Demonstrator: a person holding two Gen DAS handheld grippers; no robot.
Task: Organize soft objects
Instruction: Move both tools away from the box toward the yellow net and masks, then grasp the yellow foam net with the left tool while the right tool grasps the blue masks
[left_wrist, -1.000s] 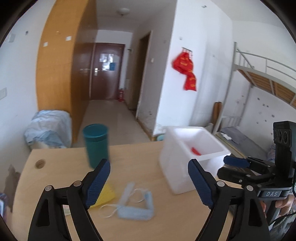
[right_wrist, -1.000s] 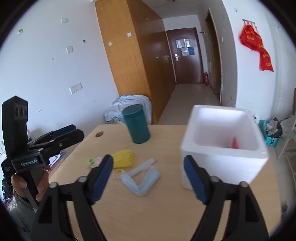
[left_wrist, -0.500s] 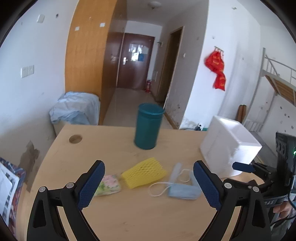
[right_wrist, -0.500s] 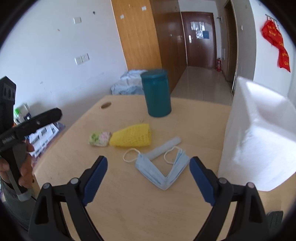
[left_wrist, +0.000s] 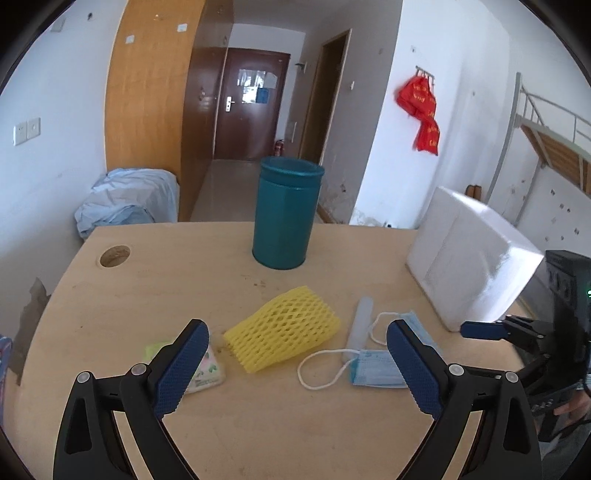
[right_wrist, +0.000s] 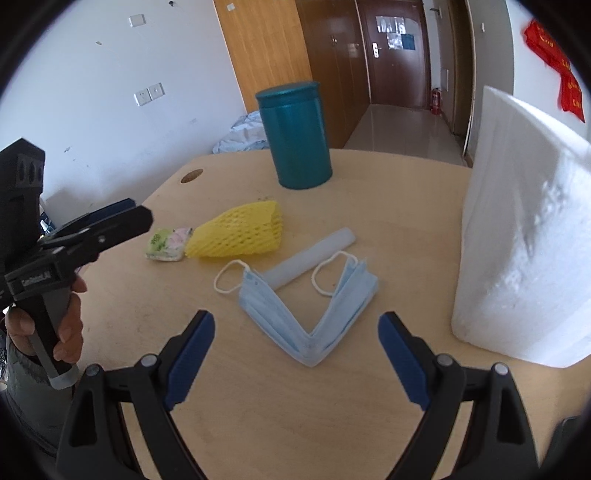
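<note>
On the wooden desk (left_wrist: 258, 424) four soft things lie in a loose row. At the left end there is a small tissue packet (right_wrist: 166, 244) with a green and pink print, and it touches the narrow end of a yellow foam net sleeve (right_wrist: 236, 233), which lies on its side. To the right of the sleeve a pale translucent strip (right_wrist: 310, 261) lies diagonally, and one end of it goes under a blue face mask (right_wrist: 310, 314), folded in a V shape with its white ear loops spread on the wood. Behind these things a teal canister (left_wrist: 286, 216) stands upright with its lid on, well apart from them. A white foam box (right_wrist: 524, 240) stands on the right side of the desk, near the mask but not touching it; what is inside cannot be seen from here. The left tongs (left_wrist: 297, 363) hang over the near part of the desk, released and wide; the jaws have just been opening, and nothing is between their blue pads (left_wrist: 183, 369). In their own camera the tissue packet is partly hidden behind the left pad and the mask behind the right pad. The right tongs (right_wrist: 295, 363) are also released and wide; the jaws have just been opening, they grasp nothing, and the fold of the mask lies just beyond the tips. A hand (right_wrist: 64, 328) holds the handle of the left tool at the left edge of the right camera's view.
</note>
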